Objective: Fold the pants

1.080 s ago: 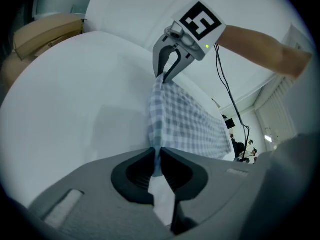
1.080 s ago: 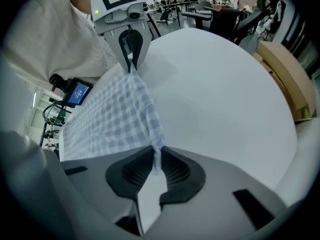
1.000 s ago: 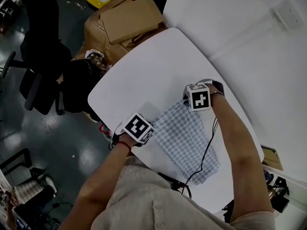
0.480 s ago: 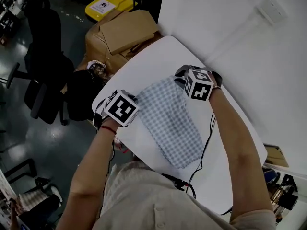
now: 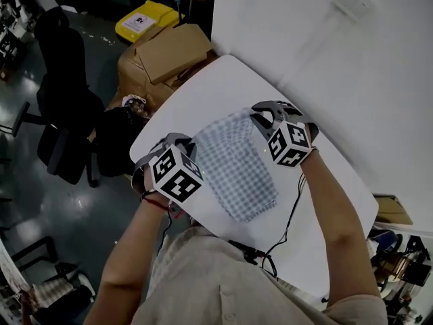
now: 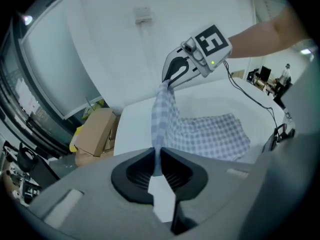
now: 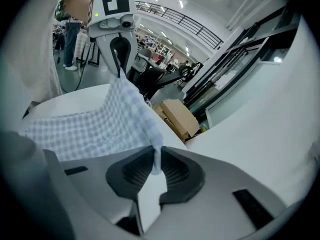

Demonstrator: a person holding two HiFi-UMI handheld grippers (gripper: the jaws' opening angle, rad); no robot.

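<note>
Head view: left gripper (image 5: 184,141), right gripper (image 5: 257,115) jaws clamped on pants (image 5: 233,171) (edge raised).

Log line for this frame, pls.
step: fold pants | left gripper: shut on pants edge | right gripper: shut on pants edge | pants: that edge held up, rest on table

Checked pants (image 5: 233,168), upper corners at left gripper (image 5: 188,141) and right gripper (image 5: 256,112), over white table (image 5: 223,87).
</note>
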